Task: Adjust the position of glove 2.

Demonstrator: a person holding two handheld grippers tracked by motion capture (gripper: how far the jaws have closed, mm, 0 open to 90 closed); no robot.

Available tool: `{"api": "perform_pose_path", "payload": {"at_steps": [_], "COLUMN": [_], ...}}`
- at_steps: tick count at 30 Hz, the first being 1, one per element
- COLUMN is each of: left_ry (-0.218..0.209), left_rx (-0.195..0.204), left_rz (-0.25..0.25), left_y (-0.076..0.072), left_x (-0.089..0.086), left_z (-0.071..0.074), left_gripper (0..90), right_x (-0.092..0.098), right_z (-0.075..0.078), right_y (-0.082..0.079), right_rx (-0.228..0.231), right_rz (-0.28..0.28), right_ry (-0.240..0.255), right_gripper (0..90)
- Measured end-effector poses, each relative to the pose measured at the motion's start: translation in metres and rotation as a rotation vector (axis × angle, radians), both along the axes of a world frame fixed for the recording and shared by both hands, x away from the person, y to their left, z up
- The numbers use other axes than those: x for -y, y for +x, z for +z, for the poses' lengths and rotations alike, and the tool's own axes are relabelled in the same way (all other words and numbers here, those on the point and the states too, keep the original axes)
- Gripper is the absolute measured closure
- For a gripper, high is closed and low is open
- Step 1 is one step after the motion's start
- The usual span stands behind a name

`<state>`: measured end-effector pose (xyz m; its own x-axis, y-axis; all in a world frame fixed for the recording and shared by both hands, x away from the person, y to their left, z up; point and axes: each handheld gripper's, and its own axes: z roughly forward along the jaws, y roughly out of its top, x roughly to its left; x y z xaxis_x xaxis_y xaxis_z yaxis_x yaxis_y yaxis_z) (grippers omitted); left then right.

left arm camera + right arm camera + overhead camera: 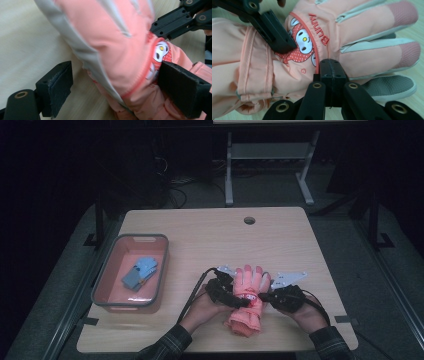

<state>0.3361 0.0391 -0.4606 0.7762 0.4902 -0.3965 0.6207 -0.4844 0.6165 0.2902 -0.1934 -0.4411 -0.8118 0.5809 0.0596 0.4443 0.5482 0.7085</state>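
The glove [246,297] lies on the table [210,240] near its front edge; the bin [131,270] sits well left of the glove; grippers flank the glove.

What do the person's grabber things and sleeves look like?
Both grippers, the left gripper and the right gripper, are black, with flat arms joined by brass-ringed rivets. Their fingers are blocky with dark padded faces. Each carries a grey three-cornered plate and trails a black cable. The sleeves are dark plaid.

A light wooden tabletop [210,240] with a round hole near its far edge carries a grey-rimmed pink bin [114,270] at the left and a pink glove [247,300] lying near the front, right of centre.
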Motion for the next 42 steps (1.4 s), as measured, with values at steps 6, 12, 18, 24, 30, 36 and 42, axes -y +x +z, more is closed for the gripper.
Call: {"api": "perform_pose_path", "payload": {"at_steps": [6, 12, 18, 24, 30, 36, 42], "left_ry": [0.006, 0.004, -0.081, -0.089, -0.108, -0.117, -0.132], "left_rx": [-0.005, -0.021, -0.100, -0.084, -0.052, -0.036, 0.014], "left_rz": [-0.055, -0.103, -0.121, -0.146, -0.139, -0.133, -0.109], "left_y": [0.001, 0.001, 0.005, 0.005, 0.008, 0.009, 0.011], "left_x": [0.010, 0.019, 0.011, 0.008, 0.000, -0.011, -0.027], "left_z": [-0.004, -0.004, -0.009, -0.005, 0.004, 0.018, 0.036], "left_gripper": [12.5, 18.7, 46.3, 65.1, 69.2, 69.5, 69.3], "right_x": [0.001, 0.002, 0.001, 0.002, 0.018, 0.040, 0.040], "right_z": [-0.002, -0.005, -0.005, -0.003, 0.011, 0.005, -0.015], "right_y": [0.001, 0.001, 0.001, 0.001, -0.002, 0.004, 0.014], "right_rx": [-0.009, -0.011, 0.001, 0.013, 0.046, 0.054, 0.005], "right_rz": [0.005, -0.002, 0.001, 0.008, -0.023, -0.146, -0.192], "right_ry": [-0.006, 0.002, -0.001, 0.011, 0.107, 0.110, 0.026], "right_gripper": [90.0, 90.0, 90.0, 90.0, 60.1, 34.6, 21.2]}}
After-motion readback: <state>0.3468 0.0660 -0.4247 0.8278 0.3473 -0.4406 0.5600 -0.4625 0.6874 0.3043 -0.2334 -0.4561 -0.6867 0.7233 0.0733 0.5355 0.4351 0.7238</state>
